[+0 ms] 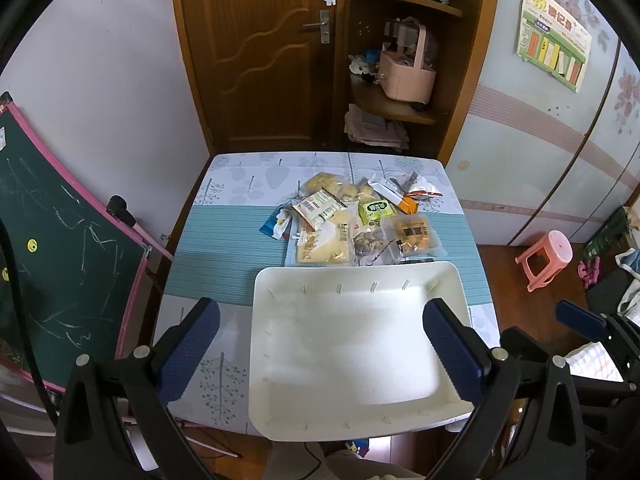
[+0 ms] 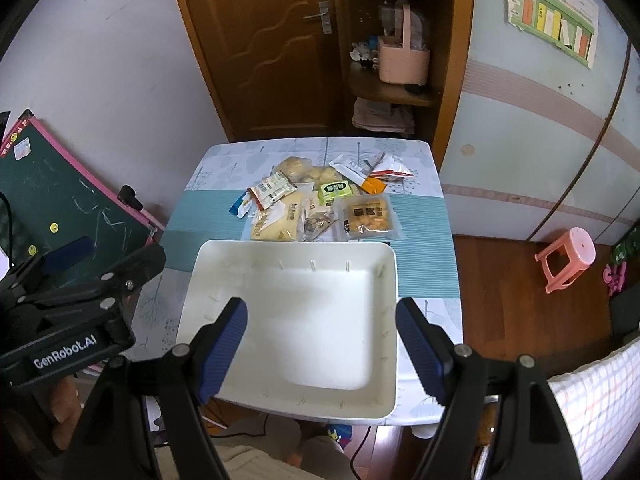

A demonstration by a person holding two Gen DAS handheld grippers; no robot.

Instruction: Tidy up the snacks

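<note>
An empty white bin (image 1: pixel 360 344) (image 2: pixel 304 320) sits at the near edge of a small table. Beyond it lies a pile of snack packets (image 1: pixel 352 220) (image 2: pixel 320 204): a green packet (image 1: pixel 375 210) (image 2: pixel 334 191), a clear pack of orange-brown pieces (image 1: pixel 412 235) (image 2: pixel 367 216), a pale yellow pack (image 1: pixel 322 248) (image 2: pixel 276 226), a white barcoded packet (image 1: pixel 318 207) (image 2: pixel 272 190). My left gripper (image 1: pixel 322 320) hovers open over the bin's near half, nothing between its blue pads. My right gripper (image 2: pixel 322 320) likewise hangs open above the bin, empty. Each gripper shows at the other view's edge.
The table (image 1: pixel 224 240) has a leaf-and-stripe cloth. A green chalkboard (image 1: pixel 48 264) leans at the left. Behind stand a wooden door (image 1: pixel 264 52) and corner shelves with a pink basket (image 1: pixel 406 76). A pink stool (image 1: pixel 546 256) stands on the floor at right.
</note>
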